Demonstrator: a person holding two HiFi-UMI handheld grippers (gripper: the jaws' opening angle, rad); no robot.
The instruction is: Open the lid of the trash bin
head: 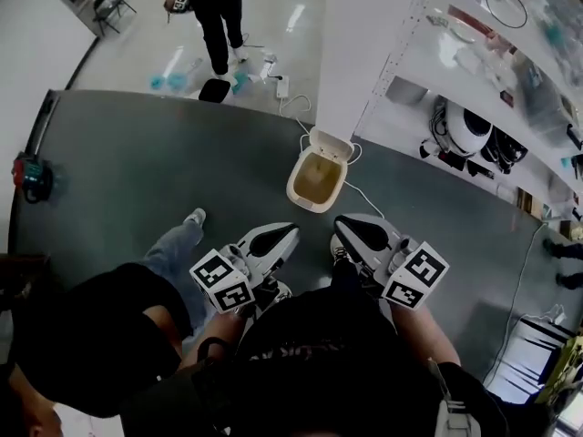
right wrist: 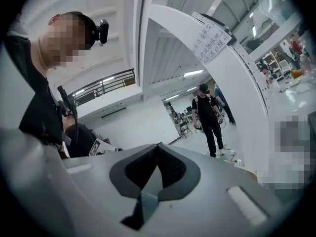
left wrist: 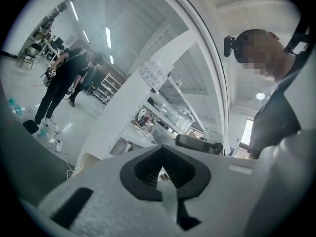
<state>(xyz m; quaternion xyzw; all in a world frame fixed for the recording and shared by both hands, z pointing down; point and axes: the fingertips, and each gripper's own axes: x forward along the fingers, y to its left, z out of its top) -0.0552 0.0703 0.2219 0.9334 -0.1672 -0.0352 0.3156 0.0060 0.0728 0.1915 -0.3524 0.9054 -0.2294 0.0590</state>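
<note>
Well, the wearer's dark torso (head: 319,353) blocks the bottom of the head view, and the hands behind both marker cubes are hidden. The shelving (head: 492,80) on the right is cut off by the frame edge, and its contents are too blurred to name. A standing person (head: 217,16) far back is cropped at the shoulders.

The trash bin (head: 316,182) sits on the grey mat (head: 137,180), just beside a white pillar (head: 364,35) and well apart from both grippers. Its lid (head: 331,146) is already up, standing at the far rim. The inside looks tan; I cannot tell whether that is a liner or contents.

The left gripper (head: 284,232) and the right gripper (head: 346,226) are side by side near the chest. Both have their jaws pressed together with nothing between them.
</note>
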